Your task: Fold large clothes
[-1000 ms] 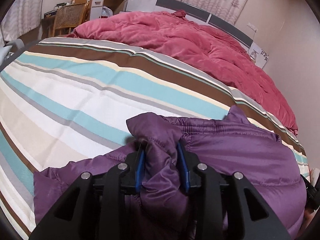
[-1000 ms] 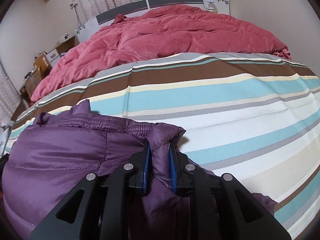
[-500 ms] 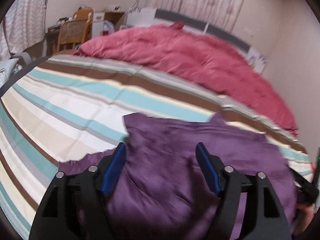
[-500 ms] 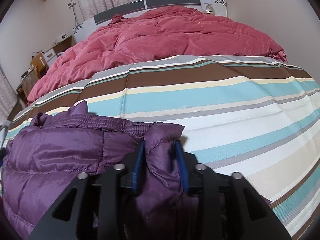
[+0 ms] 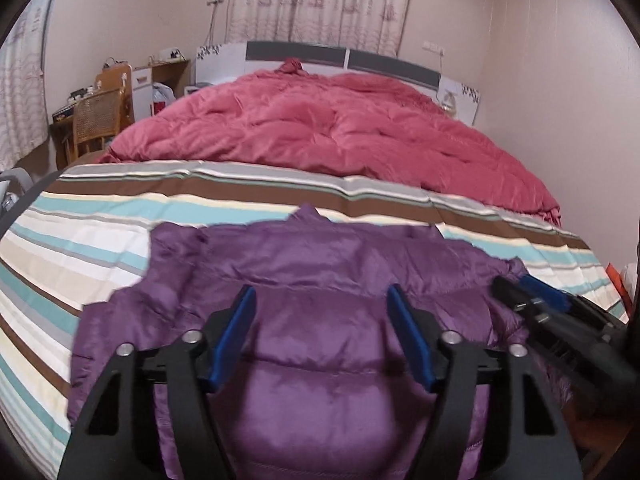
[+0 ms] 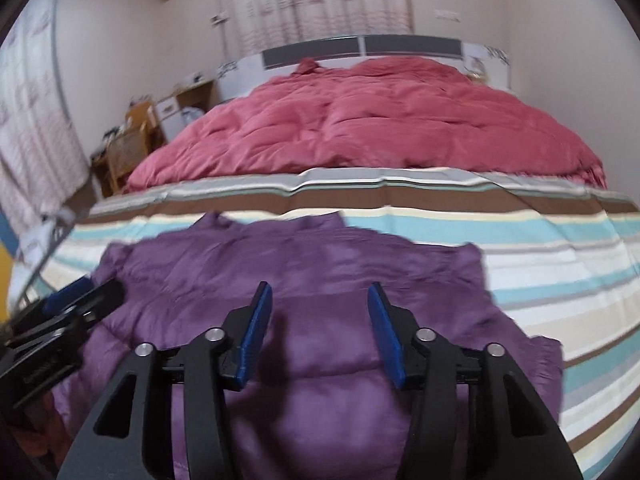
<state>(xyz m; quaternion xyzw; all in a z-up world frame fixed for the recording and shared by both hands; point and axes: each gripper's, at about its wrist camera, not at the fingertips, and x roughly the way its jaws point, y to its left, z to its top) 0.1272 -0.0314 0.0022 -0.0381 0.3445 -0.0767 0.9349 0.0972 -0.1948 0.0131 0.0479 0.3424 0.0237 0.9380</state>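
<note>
A second earlier both grippers had pinched bunches of the jacket; by this moment each had let go and drawn back above it. The left gripper [image 5: 322,334] stood with its jaws wide apart and nothing between them, and the right gripper [image 6: 320,330] was likewise spread wide and empty. In the left view the right gripper showed at the lower right of the frame; in the right view the left one showed at the lower left.

The purple jacket [image 5: 320,280] lay spread across the lower centre of both frames, on the striped sheet [image 5: 80,248], with its far edge toward the brown stripe. The red duvet [image 5: 328,132] filled the upper middle, well apart from the jacket. A chair [image 5: 98,120] stood at the upper left of the left view.

The step in hand seemed to be the release after laying a fold down, with the next grasp still to choose. To do it well, the puffy fabric would need pressing flat first, since padded material tends to spring back open. Each gripper should then take an outer edge at matching points, left and right, and lift evenly so the fold line stays straight. Pinching only the top layer would risk dragging the fold undone. The right view was blurred, so finer seams could not be told.
</note>
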